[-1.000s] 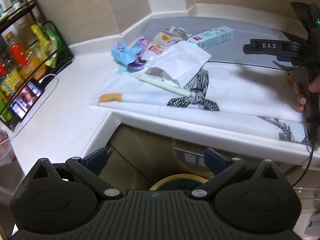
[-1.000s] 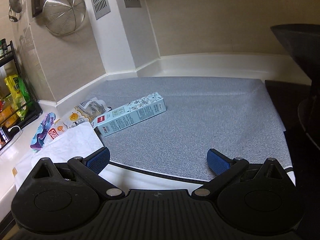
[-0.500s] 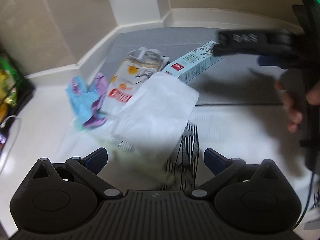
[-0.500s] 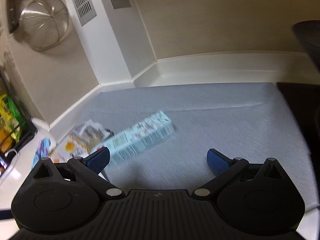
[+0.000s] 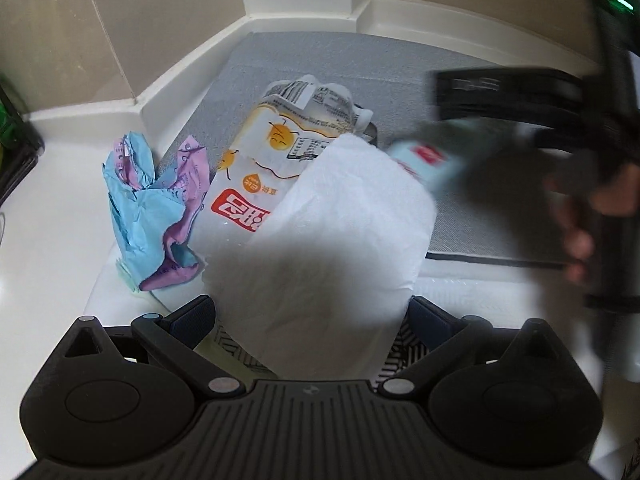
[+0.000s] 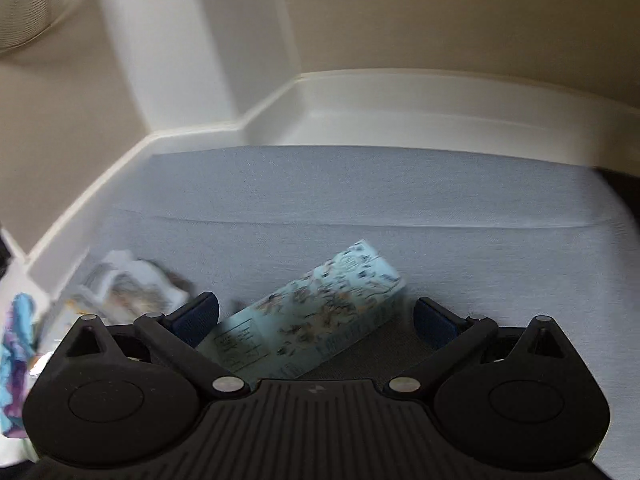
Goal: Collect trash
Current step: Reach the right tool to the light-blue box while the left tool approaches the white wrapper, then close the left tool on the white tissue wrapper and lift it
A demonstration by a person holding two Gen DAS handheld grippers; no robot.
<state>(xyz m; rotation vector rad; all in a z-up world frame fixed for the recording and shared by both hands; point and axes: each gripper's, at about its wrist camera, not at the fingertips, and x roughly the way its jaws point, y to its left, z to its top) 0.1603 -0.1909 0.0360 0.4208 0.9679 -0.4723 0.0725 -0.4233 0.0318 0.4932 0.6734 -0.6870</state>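
Both wrist cameras look forward and down from close above the counter toward its far wall corner, the left one low over the white paper sheet, the right one further right over the grey mat, and both catch the pale blue carton and snack wrapper.

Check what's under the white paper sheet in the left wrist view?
The white paper sheet overlaps the lower edge of the yellow-and-white snack wrapper and one end of the light blue box. Black-patterned plastic peeks out at its bottom corners; anything else beneath is hidden.
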